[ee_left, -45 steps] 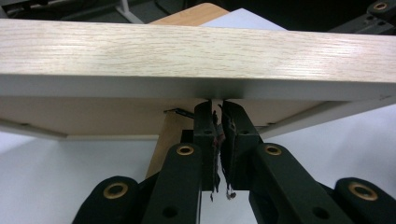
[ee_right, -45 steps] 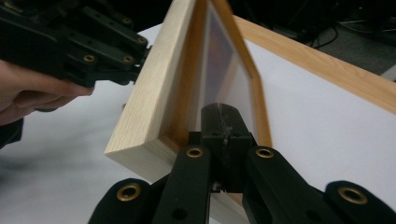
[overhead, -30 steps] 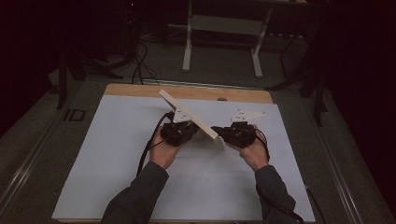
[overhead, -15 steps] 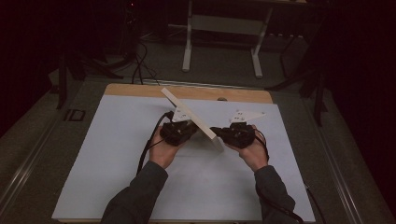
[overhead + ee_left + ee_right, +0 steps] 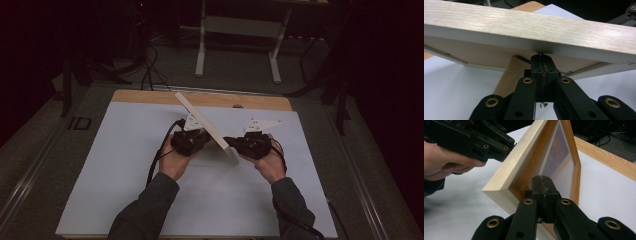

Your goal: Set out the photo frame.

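Left gripper (image 5: 200, 136): held in the person's left hand (image 5: 175, 160) at frame centre of the high view. In the left gripper view its jaws are pressed together with no gap, tips against the back of the picture frame (image 5: 529, 30) just under its lower rail. Whether they pinch any part of it cannot be told.

Right gripper (image 5: 231, 142): held in the right hand (image 5: 270, 162), just right of centre. In the right gripper view its jaws are likewise together, tips against the glazed front of the frame near its inner edge.

Picture frame: light wood, rectangular, with a glazed front and a brown backing board. It sits between the two grippers, standing on edge and raised above the white sheet (image 5: 125, 165).

Long axis: in the high view it runs diagonally, from upper left near the table's far wooden edge (image 5: 150, 97) to lower right between the hands.

Facing: back toward the left gripper, glazed front toward the right gripper.

Far corner: points to the upper left of the high view.
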Demonstrator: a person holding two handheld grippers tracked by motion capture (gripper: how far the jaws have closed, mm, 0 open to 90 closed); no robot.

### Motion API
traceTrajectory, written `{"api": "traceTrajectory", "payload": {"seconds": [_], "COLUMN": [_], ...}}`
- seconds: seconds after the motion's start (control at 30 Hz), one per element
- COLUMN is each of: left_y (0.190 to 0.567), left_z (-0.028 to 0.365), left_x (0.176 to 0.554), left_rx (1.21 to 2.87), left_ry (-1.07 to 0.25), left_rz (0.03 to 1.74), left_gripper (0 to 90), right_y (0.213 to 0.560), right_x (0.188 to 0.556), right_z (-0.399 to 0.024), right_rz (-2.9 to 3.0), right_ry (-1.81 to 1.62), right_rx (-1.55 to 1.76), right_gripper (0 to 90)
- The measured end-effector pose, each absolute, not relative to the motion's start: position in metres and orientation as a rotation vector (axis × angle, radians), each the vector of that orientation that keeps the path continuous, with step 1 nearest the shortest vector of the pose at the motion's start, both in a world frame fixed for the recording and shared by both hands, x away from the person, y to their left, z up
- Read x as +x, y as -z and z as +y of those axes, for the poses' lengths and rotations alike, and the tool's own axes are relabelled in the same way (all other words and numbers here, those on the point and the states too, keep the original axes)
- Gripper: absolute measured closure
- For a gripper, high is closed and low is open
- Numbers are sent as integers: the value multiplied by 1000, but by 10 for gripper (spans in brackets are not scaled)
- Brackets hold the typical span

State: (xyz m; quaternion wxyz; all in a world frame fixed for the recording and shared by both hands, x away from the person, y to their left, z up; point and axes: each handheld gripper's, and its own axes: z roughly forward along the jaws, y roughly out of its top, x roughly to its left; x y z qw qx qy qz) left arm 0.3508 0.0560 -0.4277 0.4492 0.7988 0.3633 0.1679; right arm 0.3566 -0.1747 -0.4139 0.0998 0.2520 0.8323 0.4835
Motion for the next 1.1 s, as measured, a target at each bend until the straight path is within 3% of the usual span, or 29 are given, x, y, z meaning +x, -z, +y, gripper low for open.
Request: {"api": "traceTrajectory", "payload": {"seconds": [1.1], "left_y": [428], "left_z": [65], "left_x": [356], "left_rx": [1970], "left_ry": [-399], "left_rz": [909], "left_gripper": [900], "right_y": [414], "right_x": [353], "right_z": [-162], "right_rz": [2497], "right_ry": [-1417], "right_rx": [691], "right_gripper": [899]}}
